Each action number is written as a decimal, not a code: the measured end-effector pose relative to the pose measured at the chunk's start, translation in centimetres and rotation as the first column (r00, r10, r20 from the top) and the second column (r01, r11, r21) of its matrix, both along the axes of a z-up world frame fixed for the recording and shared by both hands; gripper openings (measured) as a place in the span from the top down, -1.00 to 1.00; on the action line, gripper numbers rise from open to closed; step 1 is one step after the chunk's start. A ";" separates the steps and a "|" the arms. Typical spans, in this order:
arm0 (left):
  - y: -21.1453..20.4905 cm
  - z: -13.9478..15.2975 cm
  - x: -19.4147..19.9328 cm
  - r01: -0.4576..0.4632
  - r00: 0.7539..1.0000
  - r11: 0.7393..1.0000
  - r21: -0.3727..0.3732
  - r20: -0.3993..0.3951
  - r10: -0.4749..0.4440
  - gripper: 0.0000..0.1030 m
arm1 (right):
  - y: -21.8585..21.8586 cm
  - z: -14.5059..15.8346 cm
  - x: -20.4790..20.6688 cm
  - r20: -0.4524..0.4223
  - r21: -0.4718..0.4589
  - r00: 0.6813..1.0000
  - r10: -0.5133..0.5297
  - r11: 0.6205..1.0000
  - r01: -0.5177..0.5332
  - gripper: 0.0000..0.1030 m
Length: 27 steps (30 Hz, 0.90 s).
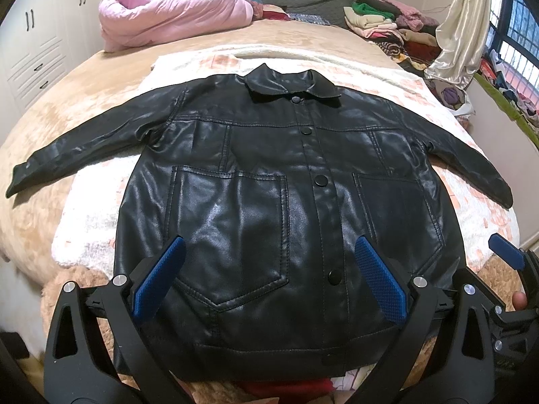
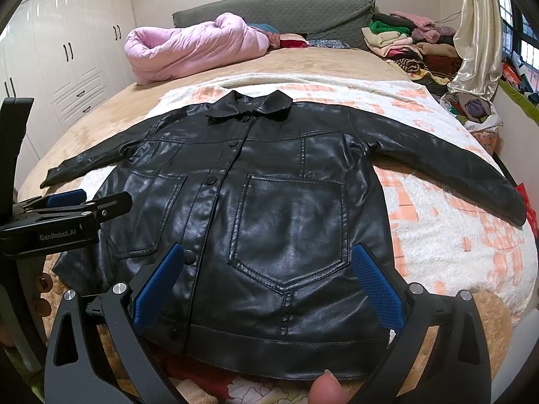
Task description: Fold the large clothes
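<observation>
A: What does the left wrist view show that the right one lacks?

B: The black leather jacket's (image 1: 269,181) whole left-hand cuff, and the right gripper (image 1: 505,252) at four o'clock. The right view shows the left gripper (image 2: 64,208) at nine o'clock and a fingertip (image 2: 325,389) at six.

A: Jaws?

B: Left gripper (image 1: 269,279): blue pads spread wide over the hem, holding nothing. Right gripper (image 2: 269,282): likewise wide apart, empty.

A: The jacket?

B: Flat, buttoned, front up on a white-and-orange blanket (image 1: 465,202) on the bed (image 1: 84,101). Collar at twelve, hem at six; sleeves stretch toward nine and three. A pink quilt (image 1: 175,13) lies at eleven, a pile of clothes (image 1: 394,23) at one.
</observation>
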<state>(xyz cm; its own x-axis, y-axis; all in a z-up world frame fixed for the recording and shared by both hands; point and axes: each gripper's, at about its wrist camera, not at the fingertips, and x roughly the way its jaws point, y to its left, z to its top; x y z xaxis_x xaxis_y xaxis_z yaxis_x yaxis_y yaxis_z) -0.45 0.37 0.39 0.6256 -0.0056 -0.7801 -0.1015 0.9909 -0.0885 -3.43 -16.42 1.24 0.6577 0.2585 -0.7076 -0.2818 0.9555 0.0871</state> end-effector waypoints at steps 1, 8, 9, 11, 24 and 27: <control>-0.1 0.0 0.0 0.000 1.000 1.000 0.002 0.001 0.000 -0.82 | 0.0 0.0 0.0 -0.001 -0.001 1.000 0.000 1.000 0.000 -0.92; -0.2 0.0 0.0 0.006 1.000 1.000 -0.001 0.000 -0.006 -0.82 | -0.2 0.2 0.6 -0.006 0.003 1.000 0.001 1.000 -0.001 -0.92; -0.3 0.1 0.1 0.006 1.000 1.000 0.001 -0.001 -0.006 -0.82 | 0.0 0.2 1.1 -0.012 0.003 1.000 -0.004 1.000 0.004 -0.92; -0.2 0.1 0.5 0.002 1.000 1.000 0.006 -0.004 -0.002 -0.82 | 0.2 0.2 1.4 -0.011 0.002 1.000 -0.002 1.000 0.003 -0.92; 1.3 0.4 6.1 -0.004 1.000 1.000 -0.011 -0.028 0.003 -0.82 | 1.2 0.7 6.1 -0.006 0.036 1.000 -0.024 0.999 0.025 -0.92; 1.6 1.2 7.4 -0.005 1.000 1.000 -0.017 -0.010 0.005 -0.82 | 0.9 0.7 7.4 -0.005 0.057 0.999 -0.036 0.998 0.036 -0.92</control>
